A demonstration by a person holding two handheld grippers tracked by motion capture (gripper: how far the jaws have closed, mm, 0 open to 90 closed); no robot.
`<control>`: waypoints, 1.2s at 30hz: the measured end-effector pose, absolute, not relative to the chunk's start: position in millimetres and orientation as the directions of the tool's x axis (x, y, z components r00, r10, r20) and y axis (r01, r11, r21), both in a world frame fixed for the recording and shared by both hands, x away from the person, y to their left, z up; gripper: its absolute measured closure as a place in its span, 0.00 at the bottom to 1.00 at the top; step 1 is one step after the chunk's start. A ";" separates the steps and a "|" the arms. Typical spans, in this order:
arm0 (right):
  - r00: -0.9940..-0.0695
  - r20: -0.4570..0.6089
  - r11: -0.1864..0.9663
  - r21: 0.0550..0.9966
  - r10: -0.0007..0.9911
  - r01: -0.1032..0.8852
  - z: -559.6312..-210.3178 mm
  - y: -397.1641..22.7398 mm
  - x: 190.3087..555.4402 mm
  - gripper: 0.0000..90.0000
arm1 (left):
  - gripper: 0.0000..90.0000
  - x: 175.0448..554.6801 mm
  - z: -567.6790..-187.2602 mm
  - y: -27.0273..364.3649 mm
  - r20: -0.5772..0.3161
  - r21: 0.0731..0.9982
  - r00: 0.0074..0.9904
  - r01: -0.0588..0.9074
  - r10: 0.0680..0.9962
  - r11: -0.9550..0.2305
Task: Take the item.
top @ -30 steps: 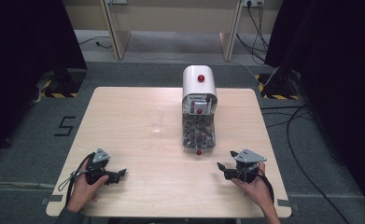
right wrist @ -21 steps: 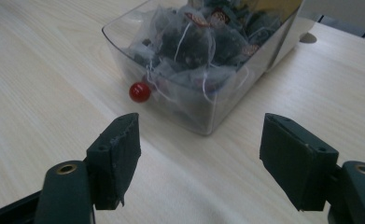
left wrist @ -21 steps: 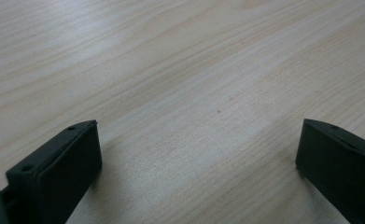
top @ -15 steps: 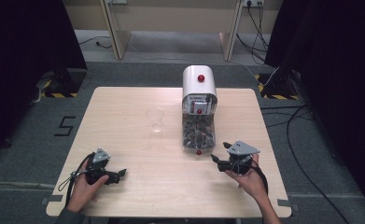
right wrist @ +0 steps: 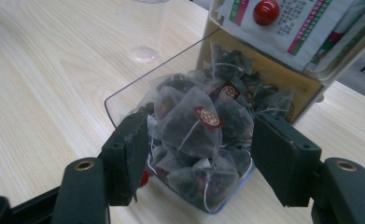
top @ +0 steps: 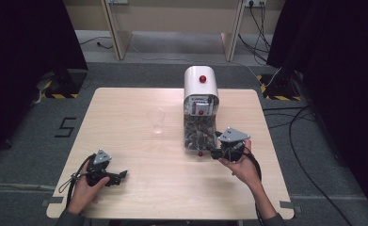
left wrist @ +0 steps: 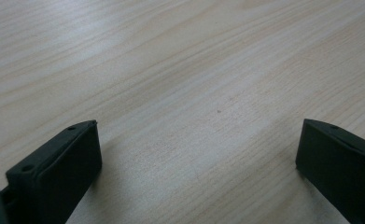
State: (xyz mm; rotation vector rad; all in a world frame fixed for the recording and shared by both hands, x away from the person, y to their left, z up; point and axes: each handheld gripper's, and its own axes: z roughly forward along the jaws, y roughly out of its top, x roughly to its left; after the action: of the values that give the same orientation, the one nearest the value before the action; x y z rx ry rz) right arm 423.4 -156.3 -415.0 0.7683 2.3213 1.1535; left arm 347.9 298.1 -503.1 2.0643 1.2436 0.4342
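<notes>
A: Listing item one: wooden table [top: 139,117], pale grain, square top; dark floor around it; a painted mark on the floor [top: 67,127] at the table's left.

B: Item two?

A: White dispenser [top: 200,84], rounded top, red knob [top: 202,78] on top and a second red button on its printed front label [right wrist: 283,28]; it stands right of centre toward the far edge; a clear drawer [right wrist: 124,95] is pulled out from its base toward the person, heaped with pyramid tea bags [right wrist: 189,121], dark contents, small red tags on strings.

B: Item three?

A: Clear plastic cup [top: 156,120], upright, left of the dispenser, apart from it; contents cannot be told.

B: And the tools?

A: Right gripper [top: 218,153], held in the right hand [top: 240,165], grey plate uppermost; it sits at the near end of the drawer; in the right gripper view its jaws stand wide, one on each side of the drawer's front corner, with the tea bags between them; neither jaw can be seen pressing a bag; nothing held.

B: The other?

A: Left gripper [top: 118,177], in the left hand [top: 88,187], at the near left part of the table, well apart from the dispenser; cable looped beside the wrist; in the left gripper view its jaws are spread wide over bare wood; nothing between them.
</notes>
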 end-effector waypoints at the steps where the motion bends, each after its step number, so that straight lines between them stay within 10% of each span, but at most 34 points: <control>1: -0.752 -0.134 0.499 0.819 0.645 0.282 -415.1 -155.0 424.6 0.42 | 0.00 347.9 -503.2 298.1 -0.060 0.698 0.488 0.644 0.871 -0.313; 30: -0.764 -0.067 0.522 0.768 0.641 0.371 -447.6 -133.4 460.3 0.46 | 0.00 347.9 -503.2 298.1 -0.060 0.698 0.488 0.644 0.871 -0.313; 36: -0.779 -0.050 0.523 0.767 0.625 0.371 -449.6 -134.7 460.5 0.65 | 0.00 347.9 -503.2 298.1 -0.060 0.698 0.488 0.644 0.871 -0.313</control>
State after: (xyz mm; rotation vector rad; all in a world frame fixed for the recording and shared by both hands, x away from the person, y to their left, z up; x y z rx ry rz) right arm 460.5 -134.7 -449.6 0.8292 2.4476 1.1196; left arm 347.9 298.1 -503.2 2.0644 1.2433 0.4339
